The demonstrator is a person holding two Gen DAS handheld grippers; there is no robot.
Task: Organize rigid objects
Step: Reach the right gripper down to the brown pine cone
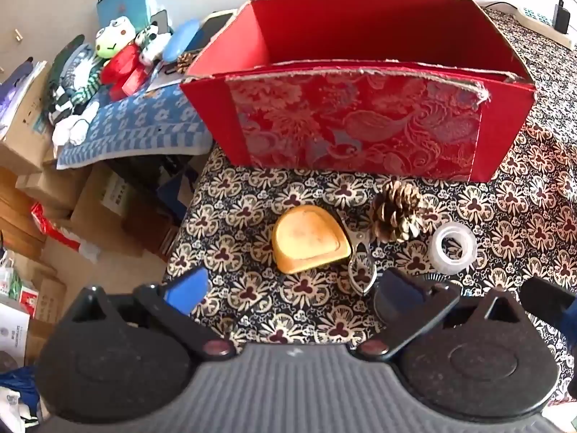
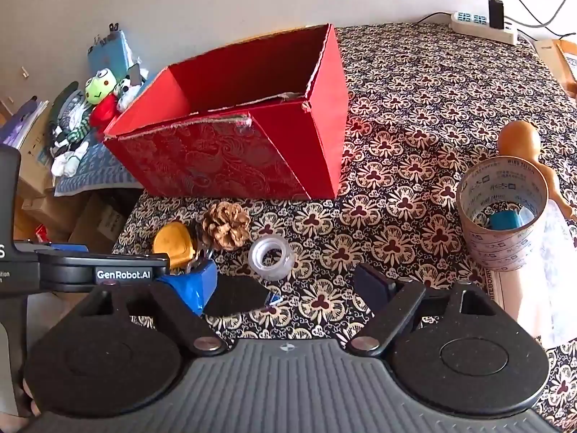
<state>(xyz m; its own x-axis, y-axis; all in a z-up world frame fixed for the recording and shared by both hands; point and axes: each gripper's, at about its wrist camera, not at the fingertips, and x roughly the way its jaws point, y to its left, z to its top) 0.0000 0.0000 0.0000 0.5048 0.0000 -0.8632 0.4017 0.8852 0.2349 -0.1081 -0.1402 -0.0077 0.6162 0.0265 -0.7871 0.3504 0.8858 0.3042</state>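
The left claw (image 1: 292, 294) hangs spread and empty just short of the yellow tape measure (image 1: 311, 240) on the patterned surface (image 1: 523, 216). A metal clip (image 1: 362, 270), possibly a carabiner, lies beside it, then the pine cone (image 1: 396, 213) and the small tape roll (image 1: 453, 249), all before the red box (image 1: 357, 130). The right claw (image 2: 292, 287) is likewise spread, holding nothing, near the small tape roll.
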